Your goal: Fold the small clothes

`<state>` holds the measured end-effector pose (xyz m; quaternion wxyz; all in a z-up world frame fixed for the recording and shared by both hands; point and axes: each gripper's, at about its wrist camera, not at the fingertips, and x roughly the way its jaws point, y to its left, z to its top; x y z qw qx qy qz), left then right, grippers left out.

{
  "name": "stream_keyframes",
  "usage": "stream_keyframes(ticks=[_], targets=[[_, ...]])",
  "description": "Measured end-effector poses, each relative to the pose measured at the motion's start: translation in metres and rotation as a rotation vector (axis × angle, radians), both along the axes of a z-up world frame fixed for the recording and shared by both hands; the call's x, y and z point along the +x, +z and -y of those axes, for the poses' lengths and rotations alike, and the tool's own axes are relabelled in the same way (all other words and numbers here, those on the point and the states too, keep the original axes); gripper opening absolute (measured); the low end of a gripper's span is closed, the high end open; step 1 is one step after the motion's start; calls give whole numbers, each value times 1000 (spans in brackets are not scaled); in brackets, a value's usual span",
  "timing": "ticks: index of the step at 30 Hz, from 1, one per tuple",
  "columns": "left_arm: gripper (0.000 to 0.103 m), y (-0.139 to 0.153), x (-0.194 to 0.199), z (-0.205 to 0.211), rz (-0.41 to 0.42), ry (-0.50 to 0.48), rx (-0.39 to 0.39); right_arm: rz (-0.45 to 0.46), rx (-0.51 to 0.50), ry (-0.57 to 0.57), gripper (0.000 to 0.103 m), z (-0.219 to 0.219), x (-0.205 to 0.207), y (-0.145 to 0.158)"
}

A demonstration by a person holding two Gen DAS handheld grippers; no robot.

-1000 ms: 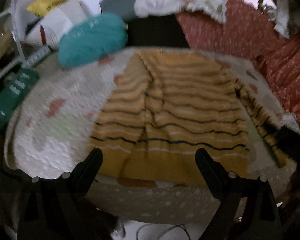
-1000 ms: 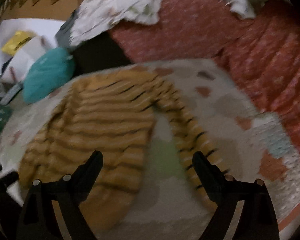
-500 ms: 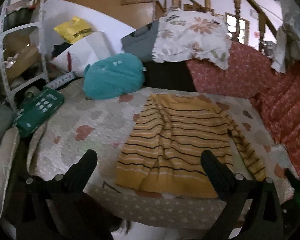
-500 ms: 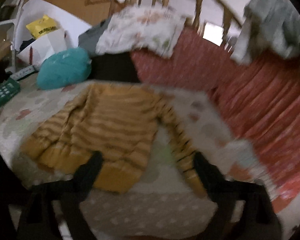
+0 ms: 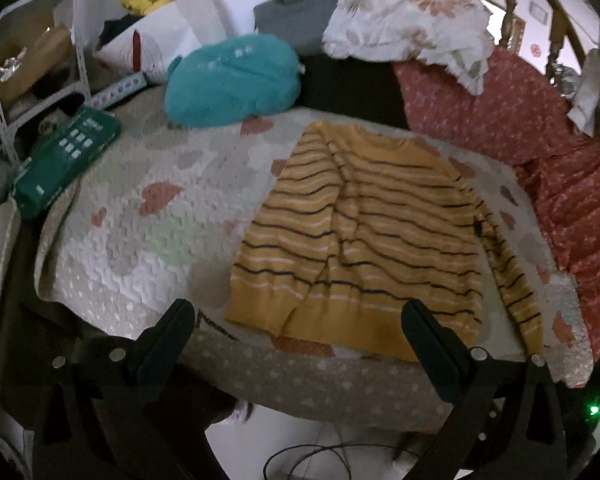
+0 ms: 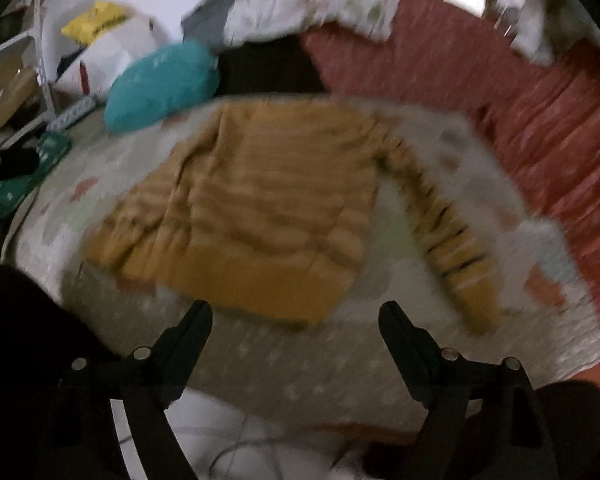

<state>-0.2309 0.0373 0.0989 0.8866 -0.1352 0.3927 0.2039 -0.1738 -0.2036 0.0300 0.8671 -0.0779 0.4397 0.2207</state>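
A mustard-yellow sweater (image 5: 364, 236) with dark and white stripes lies flat on a pale quilt (image 5: 148, 216) patterned with hearts; its left sleeve is folded across the body and its right sleeve (image 5: 512, 276) stretches down toward the near edge. In the blurred right wrist view the same sweater (image 6: 260, 200) and its loose sleeve (image 6: 448, 240) show. My left gripper (image 5: 298, 318) hangs open just short of the hem, nothing between its fingers. My right gripper (image 6: 296, 316) is near the quilt's front edge, its jaws closing with nothing between them.
A teal cushion (image 5: 232, 80) and a green box (image 5: 64, 156) sit at the quilt's far left. A floral pillow (image 5: 408, 20) and red patterned fabric (image 5: 540, 128) border the back and right. A metal shelf (image 5: 4, 80) stands at left. Cables (image 5: 312, 456) lie on the floor below.
Both grippers have drawn back from the sweater toward the quilt's near edge, so more of the room shows. The sweater lies as before.
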Motion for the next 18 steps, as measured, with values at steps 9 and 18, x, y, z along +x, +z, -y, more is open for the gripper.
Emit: stream_keyframes(ticks=[9, 18], targets=[[102, -40, 37, -60, -93, 86, -143, -102, -32, -8, 77, 1, 32, -40], [83, -105, 84, -132, -246, 107, -215, -188, -60, -96, 77, 24, 53, -72]])
